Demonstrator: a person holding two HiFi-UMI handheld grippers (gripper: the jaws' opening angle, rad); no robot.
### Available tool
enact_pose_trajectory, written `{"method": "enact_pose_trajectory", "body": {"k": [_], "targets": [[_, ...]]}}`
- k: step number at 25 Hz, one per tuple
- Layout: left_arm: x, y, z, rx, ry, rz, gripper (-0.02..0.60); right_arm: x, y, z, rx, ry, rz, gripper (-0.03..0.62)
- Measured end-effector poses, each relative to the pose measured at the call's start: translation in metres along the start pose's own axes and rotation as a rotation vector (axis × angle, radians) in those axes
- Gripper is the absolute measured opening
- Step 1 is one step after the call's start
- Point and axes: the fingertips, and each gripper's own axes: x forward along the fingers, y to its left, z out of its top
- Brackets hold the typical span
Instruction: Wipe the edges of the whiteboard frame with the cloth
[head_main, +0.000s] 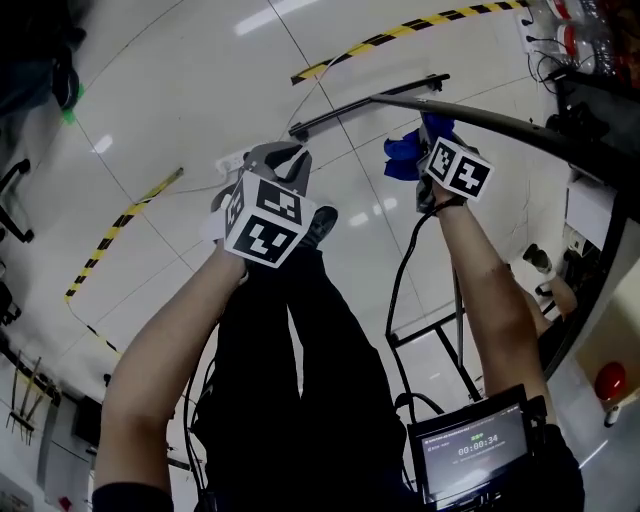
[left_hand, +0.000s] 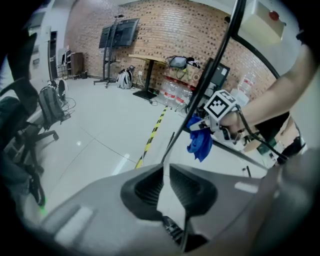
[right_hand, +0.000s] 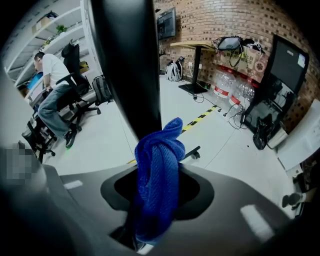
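My right gripper (head_main: 425, 140) is shut on a bunched blue cloth (head_main: 405, 152), held up against the dark edge of the whiteboard frame (head_main: 500, 122). In the right gripper view the cloth (right_hand: 159, 185) fills the space between the jaws and its top touches the wide black frame bar (right_hand: 127, 65). My left gripper (head_main: 280, 160) hangs apart to the left, shut and holding nothing. The left gripper view shows its jaws meeting (left_hand: 166, 167), with the cloth (left_hand: 200, 140) and the thin frame edge (left_hand: 220, 55) ahead on the right.
The whiteboard's stand foot (head_main: 370, 105) lies on the glossy floor, with yellow-black tape (head_main: 120, 230) at the left. A small screen (head_main: 475, 450) sits at my waist. A person on an office chair (right_hand: 50, 95) and water bottles (right_hand: 225, 90) stand farther off.
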Motion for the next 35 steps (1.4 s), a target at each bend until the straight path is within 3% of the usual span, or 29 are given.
{"method": "enact_pose_trajectory", "body": {"k": [6,14,17,20,22,23,24,25,28,29,30,32,33,35], "targets": [[-0.012,-0.040,0.013,0.056,-0.014,-0.011,0.038,0.000,-0.002,-0.006,0.020,0.071,0.055,0.152],[0.013,-0.057,0.025,0.113,-0.006,-0.106,0.038,0.001,0.007,-0.003,0.117,0.079,0.029,0.152],[0.029,-0.055,0.040,0.172,-0.014,-0.132,0.053,-0.004,0.013,-0.004,0.221,0.068,0.052,0.152],[0.043,-0.050,0.051,0.250,-0.005,-0.163,0.155,-0.008,0.030,-0.004,0.417,0.050,0.142,0.149],[0.052,-0.053,0.057,0.256,0.005,-0.222,0.195,-0.010,0.041,-0.001,0.535,0.036,0.209,0.147],[0.055,-0.056,0.059,0.214,0.014,-0.265,0.207,-0.012,0.045,0.000,0.568,0.031,0.240,0.147],[0.059,-0.059,0.060,0.121,0.026,-0.322,0.210,-0.014,0.051,0.000,0.585,0.023,0.272,0.147],[0.061,-0.063,0.062,-0.029,0.042,-0.394,0.213,-0.017,0.059,0.001,0.591,0.009,0.309,0.147],[0.067,-0.071,0.073,-0.574,0.044,-0.593,0.241,-0.037,0.093,0.016,0.577,-0.092,0.469,0.147],[0.071,-0.068,0.077,-0.700,0.025,-0.615,0.269,-0.046,0.103,0.024,0.569,-0.139,0.529,0.147],[0.075,-0.062,0.081,-0.801,-0.001,-0.625,0.336,-0.054,0.111,0.031,0.572,-0.182,0.582,0.147],[0.079,-0.052,0.091,-0.949,-0.066,-0.659,0.484,-0.065,0.117,0.040,0.646,-0.240,0.681,0.146],[0.077,-0.052,0.097,-0.977,-0.096,-0.696,0.510,-0.069,0.118,0.042,0.714,-0.253,0.734,0.146],[0.069,-0.063,0.111,-0.929,-0.132,-0.795,0.515,-0.078,0.122,0.047,0.855,-0.260,0.850,0.146]]}}
